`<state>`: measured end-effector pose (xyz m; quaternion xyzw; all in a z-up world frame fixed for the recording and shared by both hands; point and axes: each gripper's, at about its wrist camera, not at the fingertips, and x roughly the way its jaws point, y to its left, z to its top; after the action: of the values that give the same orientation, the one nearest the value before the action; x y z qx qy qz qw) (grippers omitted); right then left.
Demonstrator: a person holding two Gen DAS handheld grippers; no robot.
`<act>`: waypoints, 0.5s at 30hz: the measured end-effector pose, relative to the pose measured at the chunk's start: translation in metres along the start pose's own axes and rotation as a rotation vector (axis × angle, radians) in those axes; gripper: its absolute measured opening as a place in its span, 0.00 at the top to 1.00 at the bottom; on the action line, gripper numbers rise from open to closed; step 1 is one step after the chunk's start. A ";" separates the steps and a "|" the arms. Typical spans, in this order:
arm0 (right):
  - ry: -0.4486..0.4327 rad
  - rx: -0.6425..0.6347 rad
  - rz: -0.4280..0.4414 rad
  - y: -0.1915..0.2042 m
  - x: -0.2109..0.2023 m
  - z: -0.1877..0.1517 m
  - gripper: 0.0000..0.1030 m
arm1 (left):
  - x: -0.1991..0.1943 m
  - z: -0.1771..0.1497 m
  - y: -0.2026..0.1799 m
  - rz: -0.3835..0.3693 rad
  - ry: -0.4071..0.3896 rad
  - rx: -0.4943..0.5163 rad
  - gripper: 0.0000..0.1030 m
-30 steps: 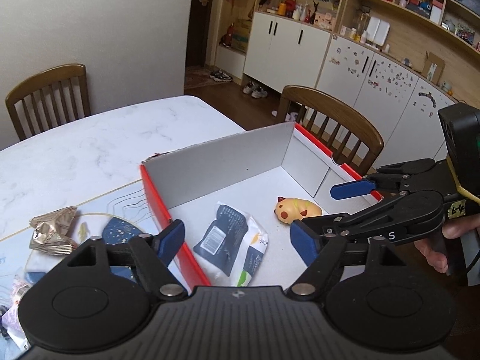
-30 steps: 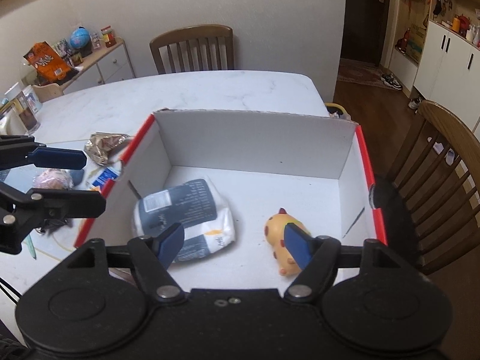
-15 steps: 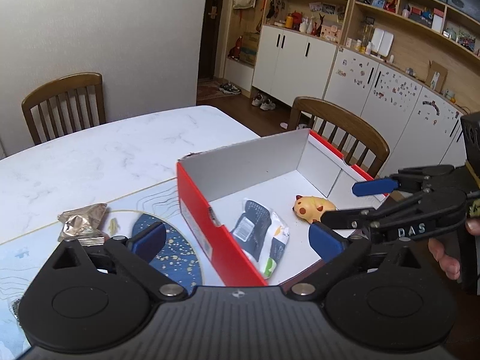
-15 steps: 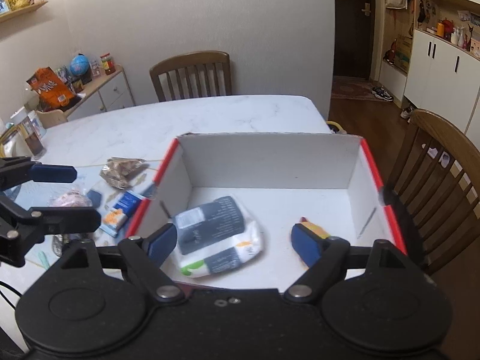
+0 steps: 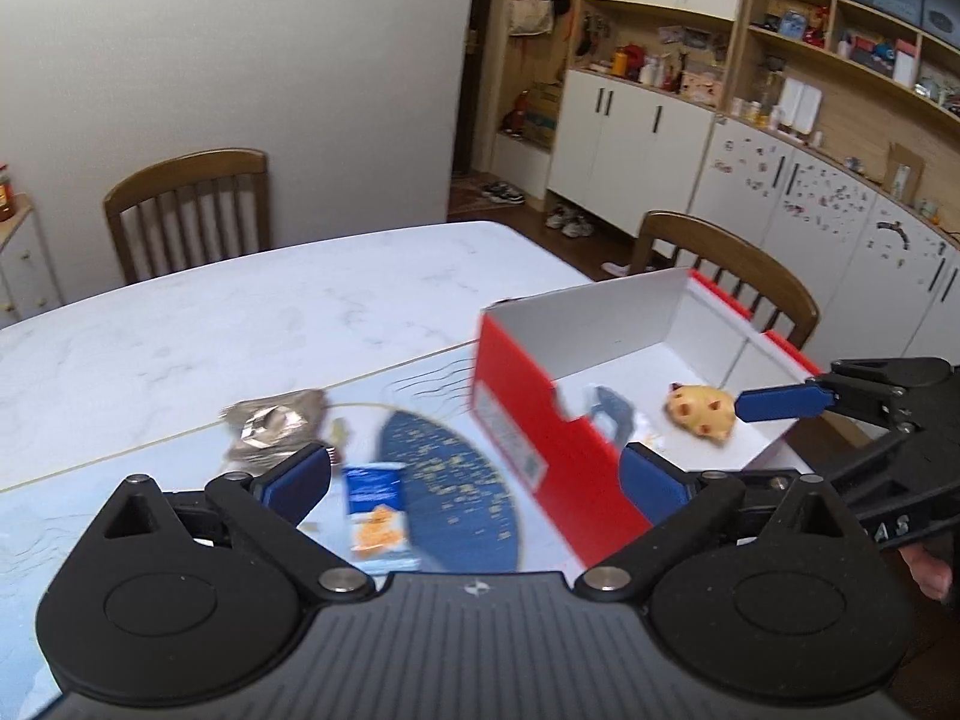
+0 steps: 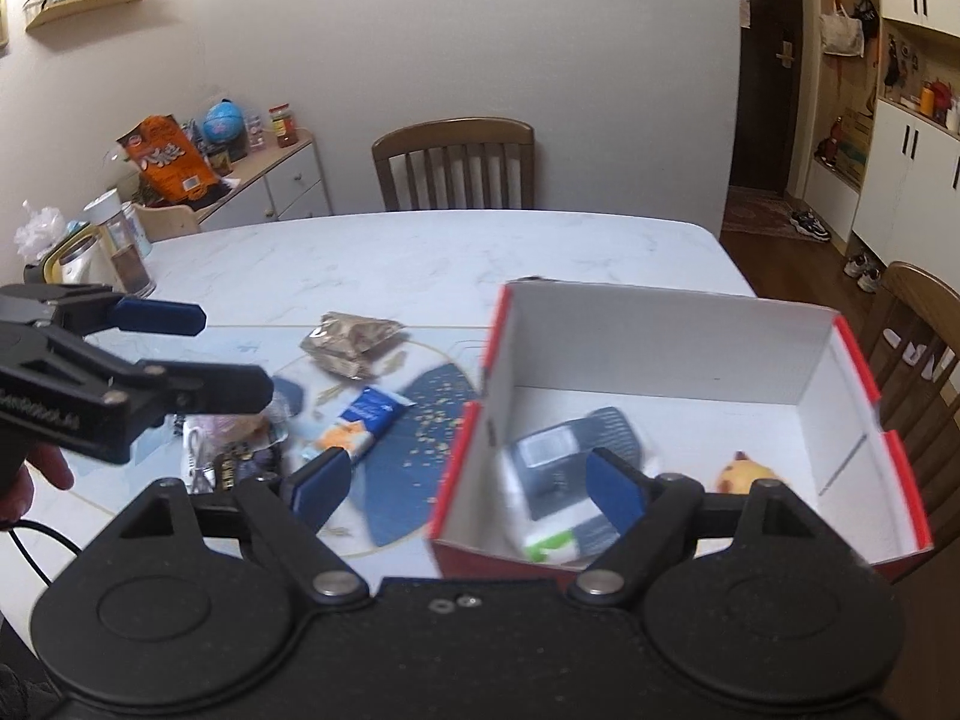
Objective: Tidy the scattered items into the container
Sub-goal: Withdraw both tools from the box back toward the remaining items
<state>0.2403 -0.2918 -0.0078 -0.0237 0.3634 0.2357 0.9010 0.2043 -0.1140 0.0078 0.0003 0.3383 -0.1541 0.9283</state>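
- The left tool [image 5: 474, 477] hangs over the desk with its blue-padded jaws spread wide and nothing between them.
- The right tool [image 6: 465, 483] hangs at the near left wall of the box; its jaws stand wide apart too, empty.
- Below lies a pale blue printed mat [image 5: 444, 480] with a dark blue speckled oval, spread on the white marble-patterned desk [image 5: 240, 324].
- On the mat rest a small blue and orange snack packet [image 6: 360, 420], a crumpled silver-brown foil wrapper [image 6: 351, 342] beyond it, and a blurred heap of small wrappers [image 6: 225, 450] to the left.
- The red-walled, white-lined cardboard box [image 6: 678, 354] stands open on the desk's right side, holding a grey and white pouch [image 6: 558, 468] and a yellow spotted toy [image 5: 699, 411].
- Two brown wooden slat-backed chairs [image 6: 453, 165] flank the desk.
- Farther back stand a white wall, white cupboards [image 5: 636, 132] under wooden shelves, and a dark doorway.
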 end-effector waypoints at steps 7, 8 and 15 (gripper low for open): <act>0.003 -0.044 0.009 0.043 0.014 -0.003 0.17 | -0.011 -0.014 0.038 -0.021 0.012 -0.037 0.00; 0.003 -0.047 0.009 0.047 0.016 -0.003 0.17 | -0.013 -0.017 0.043 -0.015 0.009 -0.040 0.00; 0.012 -0.051 0.014 0.080 0.034 -0.009 0.17 | -0.026 -0.030 0.074 0.005 -0.020 -0.053 0.00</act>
<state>0.2205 -0.2087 -0.0269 -0.0457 0.3629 0.2511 0.8962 0.1874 -0.0324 -0.0069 -0.0253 0.3329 -0.1428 0.9318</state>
